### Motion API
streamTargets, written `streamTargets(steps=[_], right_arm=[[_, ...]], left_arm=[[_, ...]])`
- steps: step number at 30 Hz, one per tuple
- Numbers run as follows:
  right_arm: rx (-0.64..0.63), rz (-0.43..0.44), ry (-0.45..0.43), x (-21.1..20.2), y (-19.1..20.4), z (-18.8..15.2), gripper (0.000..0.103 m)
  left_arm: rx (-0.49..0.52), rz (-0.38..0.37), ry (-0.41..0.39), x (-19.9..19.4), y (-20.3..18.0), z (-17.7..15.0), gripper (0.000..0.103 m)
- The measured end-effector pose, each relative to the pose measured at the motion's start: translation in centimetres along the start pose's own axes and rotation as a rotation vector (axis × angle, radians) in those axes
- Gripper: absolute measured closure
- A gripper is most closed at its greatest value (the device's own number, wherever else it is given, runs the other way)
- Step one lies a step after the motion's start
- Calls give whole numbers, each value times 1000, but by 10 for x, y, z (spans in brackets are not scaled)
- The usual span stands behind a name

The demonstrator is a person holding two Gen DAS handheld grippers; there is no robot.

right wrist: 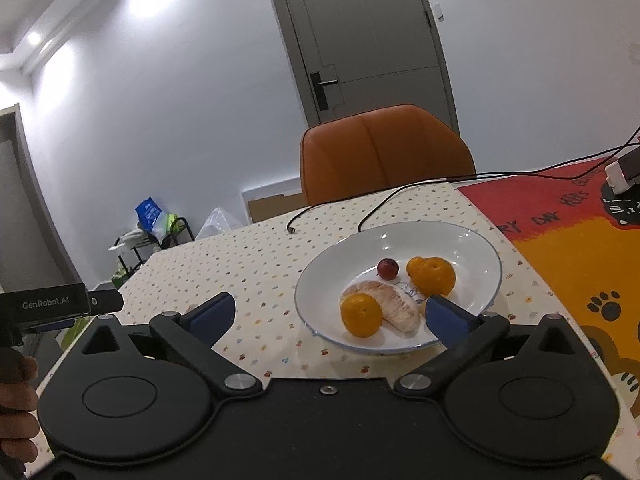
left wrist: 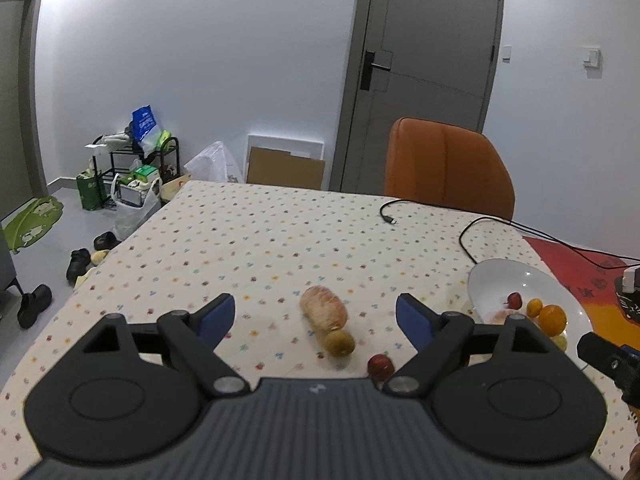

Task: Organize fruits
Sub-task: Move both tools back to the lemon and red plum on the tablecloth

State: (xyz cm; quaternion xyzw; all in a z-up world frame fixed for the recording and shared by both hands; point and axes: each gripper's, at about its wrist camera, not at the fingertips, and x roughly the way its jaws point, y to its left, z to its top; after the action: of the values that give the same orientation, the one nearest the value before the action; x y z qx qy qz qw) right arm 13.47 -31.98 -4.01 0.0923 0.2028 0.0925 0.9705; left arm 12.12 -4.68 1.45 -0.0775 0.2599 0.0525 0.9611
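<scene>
On the dotted tablecloth lie a pomelo segment (left wrist: 324, 307), a kiwi (left wrist: 339, 343) touching its near end, and a small red fruit (left wrist: 381, 365). My left gripper (left wrist: 315, 316) hovers open above them, its fingers wide on either side. A white plate (right wrist: 472, 240) holds two oranges (right wrist: 361, 315) (right wrist: 432, 275), a pomelo segment (right wrist: 394, 306) and a small red fruit (right wrist: 387, 268). My right gripper (right wrist: 328, 314) is open at the plate's near edge, with its right finger (right wrist: 448, 318) over the rim. The same plate (left wrist: 500, 276) shows at the right of the left wrist view.
A black cable (left wrist: 468, 236) runs across the far side of the table. An orange chair (right wrist: 384, 152) stands behind it. A red and orange mat (right wrist: 572, 264) covers the table's right part. Shoes and bags lie on the floor at left (left wrist: 80, 264).
</scene>
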Motion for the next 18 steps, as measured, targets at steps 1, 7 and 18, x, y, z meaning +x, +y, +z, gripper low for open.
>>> streamTargets(steps=[1,7,18], right_arm=[[-6,-1,-1,0,1,-1,0],[-16,-6,24,4,6,-10,0],[-41,1,49,11,15,-17,0]], left_arm=[[-1,1,1,-1,2,-2,17],[-8,6,23,3,10,-15,17],[-10,3,72,15,16,-31,17]])
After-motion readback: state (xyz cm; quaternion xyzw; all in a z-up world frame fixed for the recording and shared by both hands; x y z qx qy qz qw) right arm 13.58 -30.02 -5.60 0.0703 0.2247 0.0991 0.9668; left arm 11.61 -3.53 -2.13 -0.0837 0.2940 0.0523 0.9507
